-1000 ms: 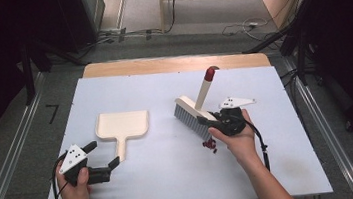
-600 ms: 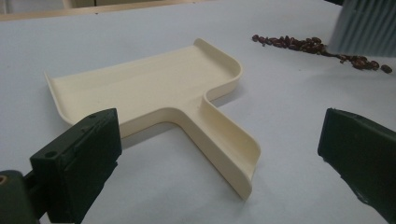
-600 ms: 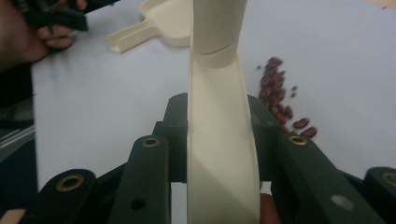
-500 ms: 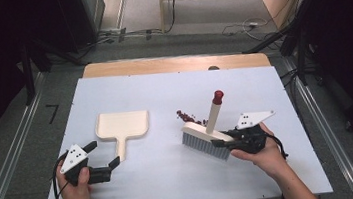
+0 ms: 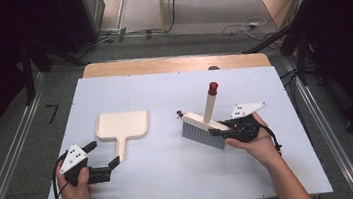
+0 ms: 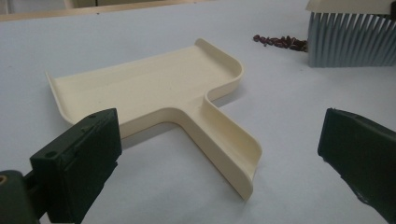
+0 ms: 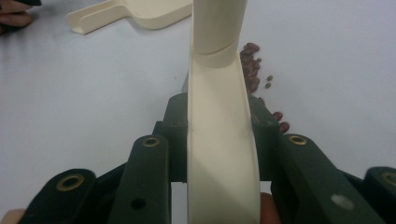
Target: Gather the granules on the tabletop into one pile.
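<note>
A cream dustpan (image 5: pixel 122 125) lies flat at the table's left-middle, its handle pointing toward me. My left gripper (image 5: pixel 103 154) rests just short of that handle, jaws open; in the left gripper view the dustpan (image 6: pixel 154 93) lies ahead of the left gripper (image 6: pixel 219 161). My right gripper (image 5: pixel 222 132) is shut on a cream brush (image 5: pixel 202 131) with grey bristles and a red-tipped handle. The brush (image 7: pixel 219 116) is clamped between the jaws of the right gripper (image 7: pixel 219 144). A small heap of red beans (image 5: pixel 179 113) lies just behind the bristles' left end; these beans (image 7: pixel 254 60) sit beyond the brush.
The white table top (image 5: pixel 173 180) has bare room in front and at the back. A wooden strip (image 5: pixel 170 64) runs along its far edge. Metal rails (image 5: pixel 10 163) flank both sides. From the left gripper the bristles (image 6: pixel 350 39) and beans (image 6: pixel 280 41) show far right.
My right gripper has carried the brush toward me and to the right, setting its head lower on the table; the beans now show behind it. The left gripper stayed still.
</note>
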{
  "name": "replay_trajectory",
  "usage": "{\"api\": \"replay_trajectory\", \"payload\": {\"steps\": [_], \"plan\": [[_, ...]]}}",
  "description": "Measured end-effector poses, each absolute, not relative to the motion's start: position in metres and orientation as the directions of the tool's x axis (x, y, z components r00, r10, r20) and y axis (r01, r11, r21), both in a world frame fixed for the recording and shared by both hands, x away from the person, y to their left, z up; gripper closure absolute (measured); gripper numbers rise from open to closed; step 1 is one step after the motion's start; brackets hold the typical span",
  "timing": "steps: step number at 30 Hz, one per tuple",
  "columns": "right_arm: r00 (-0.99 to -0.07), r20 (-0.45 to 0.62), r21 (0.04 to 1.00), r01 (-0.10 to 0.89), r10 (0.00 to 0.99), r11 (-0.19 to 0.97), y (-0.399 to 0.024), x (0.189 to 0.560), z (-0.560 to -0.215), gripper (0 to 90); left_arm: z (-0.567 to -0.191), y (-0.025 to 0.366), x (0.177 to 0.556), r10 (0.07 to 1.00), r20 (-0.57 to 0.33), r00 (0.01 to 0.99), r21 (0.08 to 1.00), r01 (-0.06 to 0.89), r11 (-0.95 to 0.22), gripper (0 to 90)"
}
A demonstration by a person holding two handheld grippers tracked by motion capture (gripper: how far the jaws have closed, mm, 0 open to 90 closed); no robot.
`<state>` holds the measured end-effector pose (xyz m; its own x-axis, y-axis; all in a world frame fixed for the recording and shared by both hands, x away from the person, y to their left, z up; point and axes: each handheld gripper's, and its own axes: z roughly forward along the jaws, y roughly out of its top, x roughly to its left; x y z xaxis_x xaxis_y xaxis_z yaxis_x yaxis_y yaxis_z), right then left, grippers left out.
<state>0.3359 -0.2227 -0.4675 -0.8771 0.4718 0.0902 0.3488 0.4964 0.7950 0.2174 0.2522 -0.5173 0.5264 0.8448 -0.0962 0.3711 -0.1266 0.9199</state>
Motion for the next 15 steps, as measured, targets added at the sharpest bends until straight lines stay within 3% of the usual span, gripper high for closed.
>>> {"api": "replay_trajectory", "payload": {"steps": [15], "plan": [[-0.846, 0.075, 0.805, 0.364, 0.527, 0.469, -0.215, 0.365, -0.465, 65.0, -0.517, 0.252, 0.217, 0.844, -0.097, 0.528, 0.920, 0.371, -0.127, 0.0]]}}
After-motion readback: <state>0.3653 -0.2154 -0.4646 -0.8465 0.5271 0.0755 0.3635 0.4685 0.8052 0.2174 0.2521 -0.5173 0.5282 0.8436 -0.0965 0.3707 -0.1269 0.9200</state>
